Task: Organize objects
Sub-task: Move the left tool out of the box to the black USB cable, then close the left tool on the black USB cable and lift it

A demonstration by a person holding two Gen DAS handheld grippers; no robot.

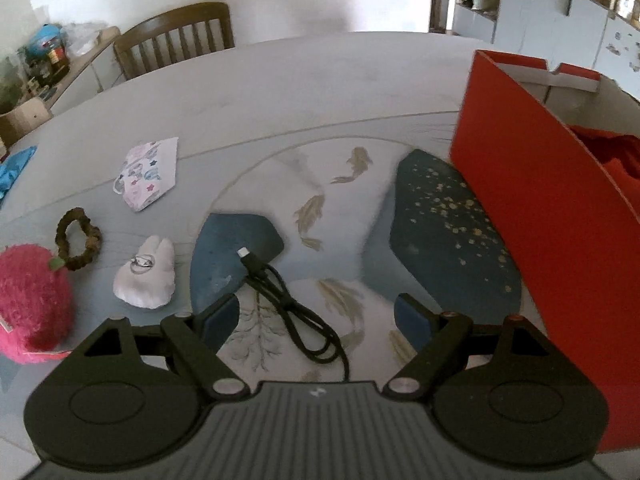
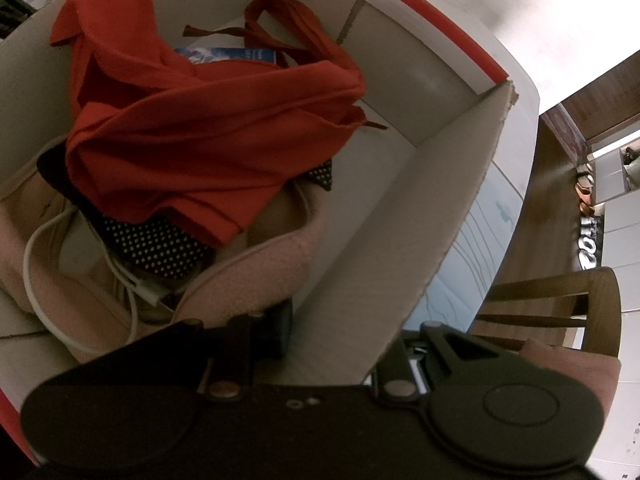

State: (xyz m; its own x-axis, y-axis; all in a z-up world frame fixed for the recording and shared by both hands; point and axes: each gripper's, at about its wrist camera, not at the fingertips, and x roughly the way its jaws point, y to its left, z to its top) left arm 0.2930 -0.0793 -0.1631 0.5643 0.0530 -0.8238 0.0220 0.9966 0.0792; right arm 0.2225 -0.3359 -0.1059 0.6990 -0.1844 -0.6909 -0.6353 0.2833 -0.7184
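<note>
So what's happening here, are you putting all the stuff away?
Yes, someone is tidying things off the table into the red box. The left gripper is open, right above a black cable. The right gripper sits on the box's wall, one finger inside and one outside. A red cloth and a white cable are already inside. A pink plush and a mask are on the table.

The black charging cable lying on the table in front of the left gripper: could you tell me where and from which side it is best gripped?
Grip the black cable at its bundled middle, where the strands run together, coming from above with the left gripper open around them. It lies flat on the table, so a side approach would likely slide it; the small plug end offers little hold.
</note>
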